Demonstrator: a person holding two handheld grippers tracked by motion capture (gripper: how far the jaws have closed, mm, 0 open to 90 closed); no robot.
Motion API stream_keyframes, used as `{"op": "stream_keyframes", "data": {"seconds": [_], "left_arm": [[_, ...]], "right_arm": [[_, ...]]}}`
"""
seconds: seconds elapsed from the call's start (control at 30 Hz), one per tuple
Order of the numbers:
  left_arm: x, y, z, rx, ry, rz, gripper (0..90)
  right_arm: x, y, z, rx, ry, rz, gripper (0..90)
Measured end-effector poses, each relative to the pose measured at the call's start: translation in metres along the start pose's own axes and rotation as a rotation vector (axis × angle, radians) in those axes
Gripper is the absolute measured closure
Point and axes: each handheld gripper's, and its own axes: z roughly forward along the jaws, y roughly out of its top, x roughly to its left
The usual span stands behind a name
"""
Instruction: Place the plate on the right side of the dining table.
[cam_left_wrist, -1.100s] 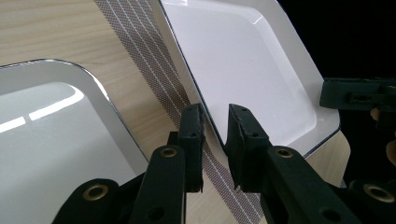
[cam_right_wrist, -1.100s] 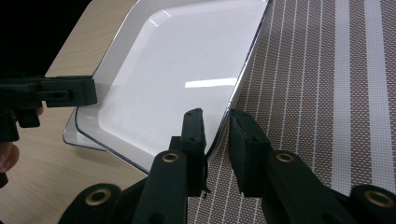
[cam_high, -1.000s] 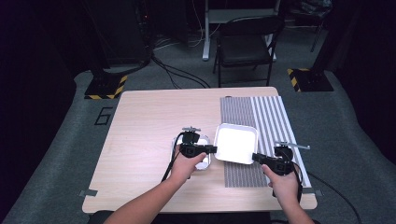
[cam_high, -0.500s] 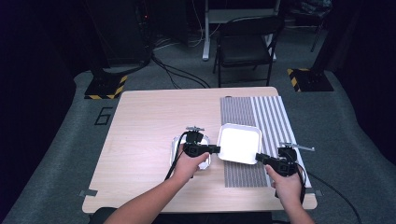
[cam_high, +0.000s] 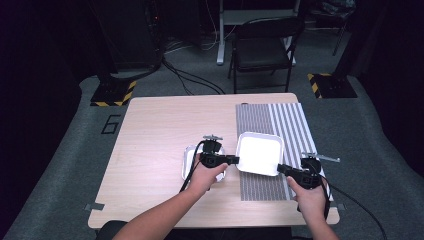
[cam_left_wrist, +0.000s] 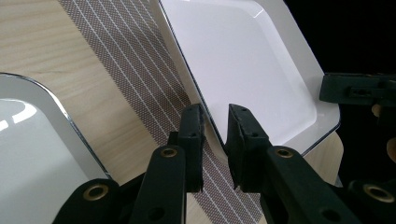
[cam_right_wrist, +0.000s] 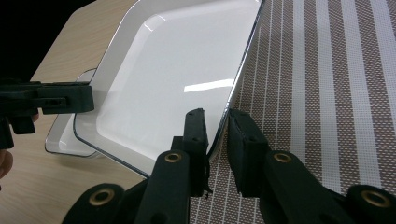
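A square white tray (cam_high: 259, 153) is held over the striped mat (cam_high: 280, 125) that covers the right side of the worktop (cam_high: 160, 125), nearer the worktop's front edge than its back edge. Both grippers hold it by opposite rims. The left gripper (cam_high: 235, 160) comes in from the left and its jaws are clamped on the tray's left rim; in the left gripper view the thin edge of the tray (cam_left_wrist: 243, 65) runs straight down between the two black jaws, which press on it from either side. The right gripper (cam_high: 281, 169) is at the tray's front right corner, and in the right gripper view its jaws sit on either side of the tray's rim (cam_right_wrist: 173, 84), pinching it. The tray looks tilted in both gripper views, with the mat visible beneath its raised edge. A second white tray (cam_high: 190, 160) lies flat on the bare wood just left of the mat, partly under the left hand (cam_high: 207, 172). The right hand (cam_high: 310, 192) rests near the worktop's front right corner.
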Motion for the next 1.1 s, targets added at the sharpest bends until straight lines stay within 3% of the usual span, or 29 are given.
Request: {"op": "stream_keyframes", "data": {"seconds": [1.1], "left_arm": [[-0.008, 0.012, 0.03, 0.025, -0.002, 0.011, 76.3]], "right_arm": [[-0.023, 0.004, 0.0, -0.001, -0.054, 0.017, 78.7]]}}
